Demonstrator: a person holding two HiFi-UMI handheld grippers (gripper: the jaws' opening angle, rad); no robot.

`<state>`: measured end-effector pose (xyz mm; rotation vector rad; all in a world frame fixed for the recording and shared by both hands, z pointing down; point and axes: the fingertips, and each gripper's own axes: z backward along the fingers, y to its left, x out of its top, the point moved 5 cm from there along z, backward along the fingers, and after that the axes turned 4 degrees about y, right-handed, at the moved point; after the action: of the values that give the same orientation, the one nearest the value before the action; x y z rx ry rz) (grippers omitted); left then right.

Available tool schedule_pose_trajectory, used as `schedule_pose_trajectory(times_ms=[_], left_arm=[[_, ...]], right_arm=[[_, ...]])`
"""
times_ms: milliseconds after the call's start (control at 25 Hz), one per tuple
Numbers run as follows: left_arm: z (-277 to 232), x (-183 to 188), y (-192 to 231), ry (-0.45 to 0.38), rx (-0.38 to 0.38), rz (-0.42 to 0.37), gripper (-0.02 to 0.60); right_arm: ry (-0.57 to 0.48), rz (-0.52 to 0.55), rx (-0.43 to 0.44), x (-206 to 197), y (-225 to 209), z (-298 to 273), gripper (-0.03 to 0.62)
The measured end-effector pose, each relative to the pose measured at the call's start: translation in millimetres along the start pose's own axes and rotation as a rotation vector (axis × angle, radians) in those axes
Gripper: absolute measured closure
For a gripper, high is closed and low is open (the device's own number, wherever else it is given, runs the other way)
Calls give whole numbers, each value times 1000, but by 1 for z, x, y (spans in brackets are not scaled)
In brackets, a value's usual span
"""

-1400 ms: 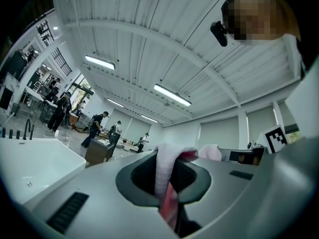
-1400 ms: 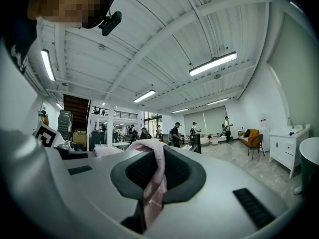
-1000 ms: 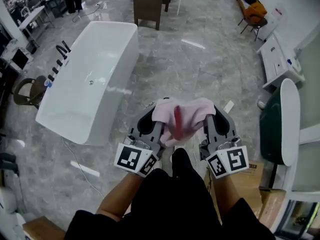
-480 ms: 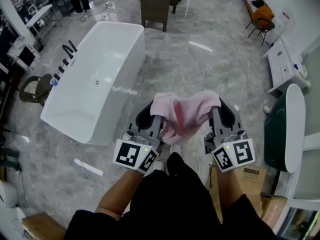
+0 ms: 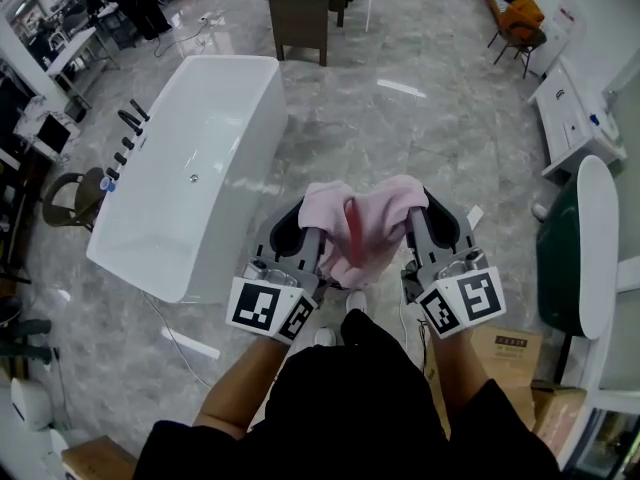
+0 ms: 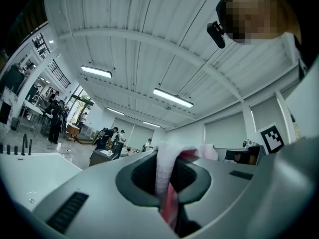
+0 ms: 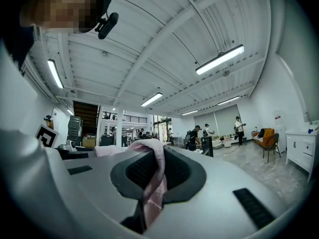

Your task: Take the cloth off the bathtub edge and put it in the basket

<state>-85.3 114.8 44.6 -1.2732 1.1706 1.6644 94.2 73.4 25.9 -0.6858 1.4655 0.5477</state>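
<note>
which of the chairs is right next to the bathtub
The brown chair at the left edge, beside the tap side of the bathtub. The orange chair stands far off at the top right, across the floor.

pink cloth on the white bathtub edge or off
Off: pink cloth pinched between left gripper and right gripper, clear of white bathtub.

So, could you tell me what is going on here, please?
A person standing beside a white bathtub holds a pink cloth up between two grippers. The left gripper and the right gripper are each shut on one side of it. The cloth is already off the tub and clear of it. No basket shows in these views.
</note>
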Motion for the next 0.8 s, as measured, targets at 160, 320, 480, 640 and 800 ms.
schedule_pose_trajectory(times_ms=[160,320,480,640,800], left_arm=[[-18,-10,9,20,12,-3,543],[-36,-22,19,53,38,9,543],[-55,-32,29,80,55,10,543],[-75,-44,30,104,78,10,543],[-93,-54,33,127,102,5,543]], right_arm=[[33,-2,9,-11,-13,-16,549],[75,7,32,-20,-26,-30,549],[100,-5,40,-29,-42,-44,549],[119,-24,53,-38,-65,-54,549],[138,-37,78,-47,-79,-66,549]])
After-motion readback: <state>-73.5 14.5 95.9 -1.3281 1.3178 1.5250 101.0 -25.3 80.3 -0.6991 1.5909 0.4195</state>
